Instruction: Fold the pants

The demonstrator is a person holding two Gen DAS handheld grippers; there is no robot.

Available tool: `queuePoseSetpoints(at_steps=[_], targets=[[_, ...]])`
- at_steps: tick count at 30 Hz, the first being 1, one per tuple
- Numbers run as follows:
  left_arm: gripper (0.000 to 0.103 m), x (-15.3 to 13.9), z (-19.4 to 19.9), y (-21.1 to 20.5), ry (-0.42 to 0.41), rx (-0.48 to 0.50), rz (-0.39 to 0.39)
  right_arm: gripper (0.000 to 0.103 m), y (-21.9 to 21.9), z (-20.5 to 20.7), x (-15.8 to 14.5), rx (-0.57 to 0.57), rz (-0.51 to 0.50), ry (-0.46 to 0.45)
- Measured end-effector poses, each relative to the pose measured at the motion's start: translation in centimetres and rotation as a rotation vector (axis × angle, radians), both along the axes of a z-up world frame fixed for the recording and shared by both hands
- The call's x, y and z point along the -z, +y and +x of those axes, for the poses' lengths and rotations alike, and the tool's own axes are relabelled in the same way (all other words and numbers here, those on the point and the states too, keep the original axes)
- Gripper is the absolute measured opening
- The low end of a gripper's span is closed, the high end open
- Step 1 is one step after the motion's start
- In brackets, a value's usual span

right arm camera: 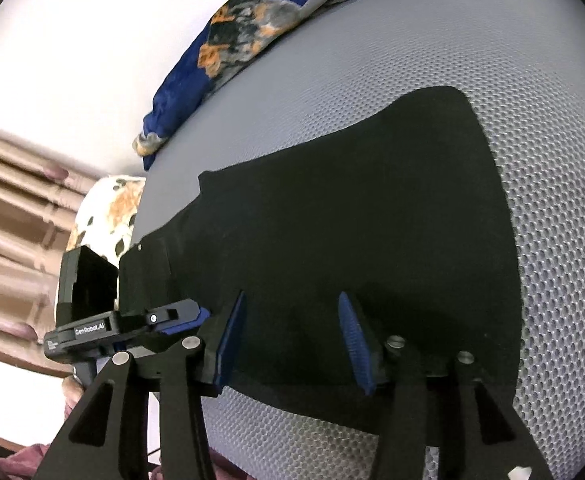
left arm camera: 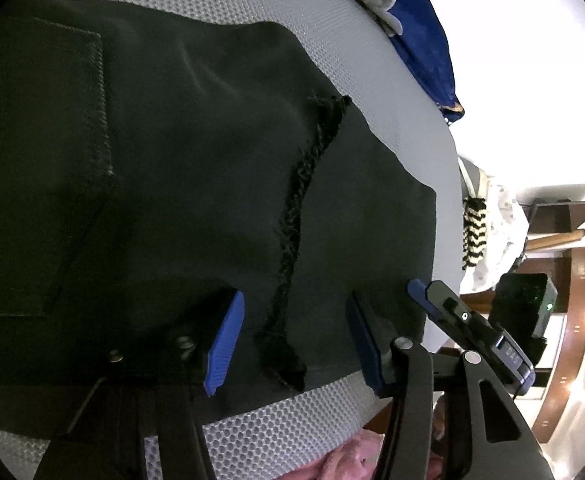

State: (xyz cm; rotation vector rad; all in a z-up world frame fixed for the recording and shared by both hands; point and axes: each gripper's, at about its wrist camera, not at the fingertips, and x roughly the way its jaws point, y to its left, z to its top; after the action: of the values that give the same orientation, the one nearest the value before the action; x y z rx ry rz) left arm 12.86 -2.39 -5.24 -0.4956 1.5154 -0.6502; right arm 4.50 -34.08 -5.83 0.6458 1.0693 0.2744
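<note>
Black pants spread flat on a grey honeycomb-textured mattress, covering most of it in the left wrist view. A patch pocket stitched onto the cloth at the left; a frayed raw seam running down the middle toward the near edge. Same pants in the right wrist view, one end reaching far up the mattress, the near hem lying just inside the mattress edge.

Left tongs over the near edge of the cloth, blue-padded jaws spread wide on either side of the frayed seam, nothing pinched between them. Right tongs likewise parted wide above the near hem, gripping nothing. Other tool visible in each view: right tongs at the right, tip at the pants' corner; left tongs at the left, tip touching the cloth edge.

Beyond the pants, a blue patterned blanket bunched along the far side of the mattress, against a bright white wall. Brown pleated curtain at the left of the right wrist view. Striped black-and-white cloth hanging past the mattress edge in the left wrist view. Pink fabric at the bottom, below the mattress.
</note>
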Motion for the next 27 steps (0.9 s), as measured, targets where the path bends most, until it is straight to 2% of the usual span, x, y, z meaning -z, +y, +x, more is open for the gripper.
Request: queuePoseSetpoints(at_steps=[8,15,17,19,20,21,23,24,27], targets=[[0.053,0.9,0.0,-1.8,0.029,0.043,-0.103,0.048,-1.4,-0.2,0.8,0.072,0.058,-0.024],[0.053,1.7,0.6,-2.9,0.05,0.035,-0.201,0.048,-1.0,-0.4,1.5,0.065,0.041,-0.02],[0.053,1.9,1.1,-3.6,0.063,0.022,-0.222,0.048,-0.9,-0.3,1.5,0.061,0.038,-0.023],[0.053,1.8,1.2,-4.1,0.043,0.033,-0.214,0.048,-0.9,-0.2,1.6,0.063,0.04,-0.018],[0.047,1.6,1.2,-4.4,0.019,0.042,-0.202,0.048,-0.9,-0.2,1.6,0.066,0.044,-0.018],[0.03,1.4,1.1,-4.5,-0.016,0.056,-0.174,0.047,-1.0,-0.3,1.6,0.067,0.045,-0.018],[0.005,1.1,0.9,-5.2,-0.102,0.102,-0.048,0.046,-1.1,-0.3,1.6,0.068,0.042,-0.018],[0.005,1.0,0.8,-5.4,-0.125,0.117,-0.016,0.046,-1.3,-0.3,1.7,0.068,0.042,-0.019],[0.004,0.4,0.6,-5.6,-0.169,0.117,0.013,0.046,-1.4,-0.3,1.8,0.071,0.045,-0.019]])
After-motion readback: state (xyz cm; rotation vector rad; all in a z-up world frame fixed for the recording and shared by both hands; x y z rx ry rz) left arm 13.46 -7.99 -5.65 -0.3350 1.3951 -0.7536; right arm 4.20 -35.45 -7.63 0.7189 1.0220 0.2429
